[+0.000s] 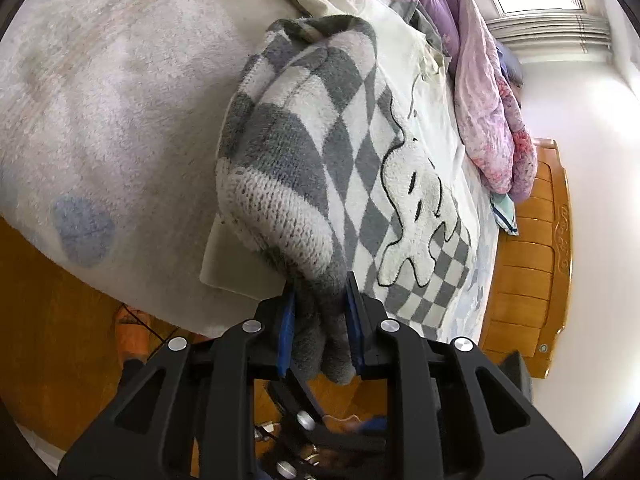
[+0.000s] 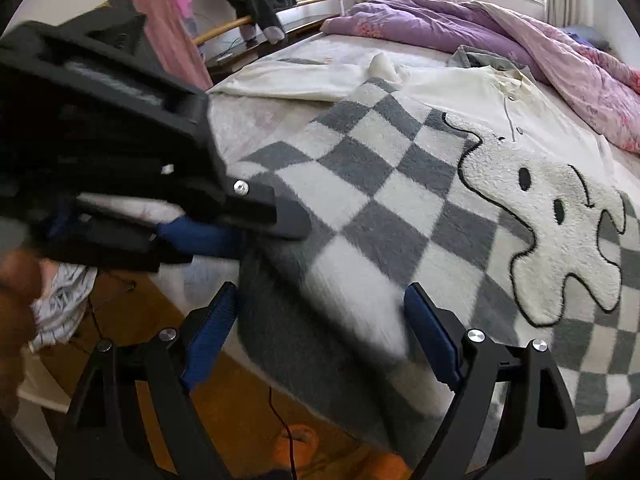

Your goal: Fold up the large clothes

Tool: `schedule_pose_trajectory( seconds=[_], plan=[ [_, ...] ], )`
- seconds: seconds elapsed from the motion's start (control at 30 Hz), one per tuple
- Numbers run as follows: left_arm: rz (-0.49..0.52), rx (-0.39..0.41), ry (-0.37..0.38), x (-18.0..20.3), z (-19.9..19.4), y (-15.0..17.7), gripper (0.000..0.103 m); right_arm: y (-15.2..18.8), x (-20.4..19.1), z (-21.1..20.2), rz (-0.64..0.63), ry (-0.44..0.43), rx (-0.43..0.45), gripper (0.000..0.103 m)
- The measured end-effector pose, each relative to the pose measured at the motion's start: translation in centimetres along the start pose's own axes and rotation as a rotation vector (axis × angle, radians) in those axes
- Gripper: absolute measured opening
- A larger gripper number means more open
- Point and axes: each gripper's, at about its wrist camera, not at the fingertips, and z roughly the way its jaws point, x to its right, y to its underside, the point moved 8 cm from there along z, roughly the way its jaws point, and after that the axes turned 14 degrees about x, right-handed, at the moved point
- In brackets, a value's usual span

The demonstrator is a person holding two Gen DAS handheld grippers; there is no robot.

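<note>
A grey and white checkered fleece sweater with a white ghost figure lies spread on the bed; it also shows in the left wrist view. My left gripper is shut on the sweater's grey cuff and holds its sleeve lifted over the bed. That gripper also shows at the left of the right wrist view. My right gripper is open, its jaws wide apart on either side of the sweater's lower edge near the bed's front edge. Nothing is between its pads but loose fabric.
A cream garment lies under the sweater. A purple quilt is bunched at the far side. The pale blanket covers the bed's left part. A wooden footboard and wooden floor border the bed. A clothes rack stands behind.
</note>
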Motion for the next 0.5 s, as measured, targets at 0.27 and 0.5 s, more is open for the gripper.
schedule_pose_trajectory(
  seconds=[0.27,0.5],
  plan=[
    [-0.01,0.02,0.001,0.2,-0.4,-0.5,0.026,-0.3,0.8,1.7,0.0,0.028,-0.055,0.031],
    [0.053,0.255,-0.07,0.9,-5.3,-3.6,0.074,-2.3,4.9,-1.4,0.353,-0.063,-0.008,0.026]
  ],
)
